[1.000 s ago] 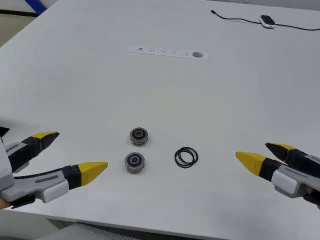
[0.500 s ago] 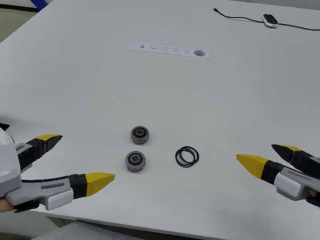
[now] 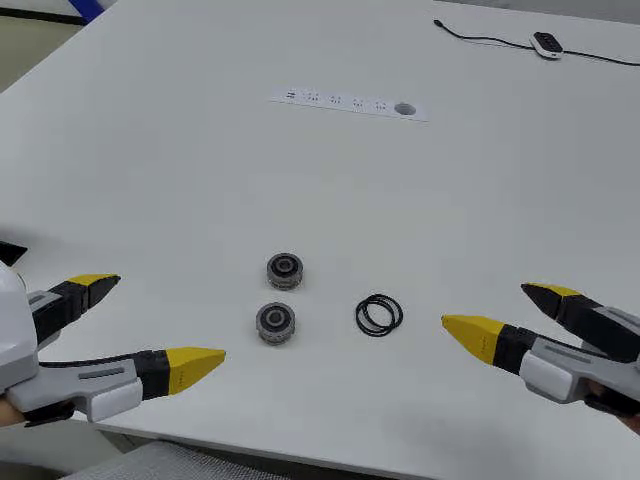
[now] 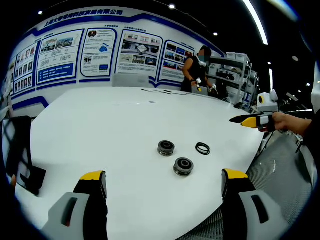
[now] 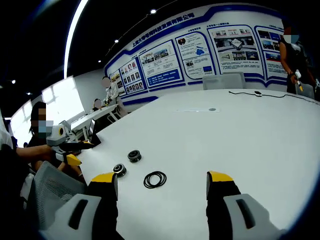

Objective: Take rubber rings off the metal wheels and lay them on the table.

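Observation:
Two small metal wheels lie on the white table (image 3: 200, 160): the far wheel (image 3: 285, 270) (image 4: 166, 147) (image 5: 134, 156) and the near wheel (image 3: 275, 322) (image 4: 184, 166) (image 5: 119, 169). Two black rubber rings (image 3: 379, 314) (image 4: 202, 148) (image 5: 155, 179) lie overlapped on the table to the right of the wheels. My left gripper (image 3: 150, 325) (image 4: 163, 181) hovers open at the table's near left edge, apart from the wheels. My right gripper (image 3: 500, 312) (image 5: 163, 184) hovers open at the near right, apart from the rings. Nothing is between either pair of jaws.
A flush white power strip (image 3: 350, 103) is set in the table farther back. A small remote (image 3: 547, 43) with a black cable lies at the far right. A person (image 4: 196, 67) stands beyond the table; people (image 5: 35, 135) sit at the left side.
My right gripper has moved a little left toward the rings. The left gripper has stayed roughly in place. Wheels and rings have not moved.

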Tool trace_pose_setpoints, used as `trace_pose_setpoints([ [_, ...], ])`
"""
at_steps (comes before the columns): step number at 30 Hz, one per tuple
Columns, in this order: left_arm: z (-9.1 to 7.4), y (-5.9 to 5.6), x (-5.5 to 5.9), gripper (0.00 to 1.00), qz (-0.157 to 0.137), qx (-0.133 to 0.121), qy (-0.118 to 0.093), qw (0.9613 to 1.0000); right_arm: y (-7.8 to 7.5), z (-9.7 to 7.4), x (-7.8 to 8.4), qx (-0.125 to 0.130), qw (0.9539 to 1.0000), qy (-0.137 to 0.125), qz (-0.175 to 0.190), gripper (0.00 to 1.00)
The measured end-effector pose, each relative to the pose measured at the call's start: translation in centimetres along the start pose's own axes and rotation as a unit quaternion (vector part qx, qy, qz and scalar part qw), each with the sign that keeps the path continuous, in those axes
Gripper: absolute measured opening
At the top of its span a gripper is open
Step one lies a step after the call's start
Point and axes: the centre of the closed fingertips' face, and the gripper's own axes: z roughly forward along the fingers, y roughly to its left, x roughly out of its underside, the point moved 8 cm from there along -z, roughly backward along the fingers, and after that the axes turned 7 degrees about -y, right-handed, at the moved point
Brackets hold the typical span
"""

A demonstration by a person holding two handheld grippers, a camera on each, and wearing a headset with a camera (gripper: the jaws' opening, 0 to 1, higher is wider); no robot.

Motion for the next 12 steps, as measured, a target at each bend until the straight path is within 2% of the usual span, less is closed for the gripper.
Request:
trace_pose_setpoints([
  [5,0.11,0.02,-0.1,0.97,0.009,0.0,0.003,1.0,-0.06,0.03,-0.02,0.001,1.0,-0.002,0.002,0.74],
  [12,0.06,0.06,-0.16,0.97,0.006,0.004,0.004,1.0,-0.27,0.0,0.67,0.006,1.0,0.004,0.007,0.74],
])
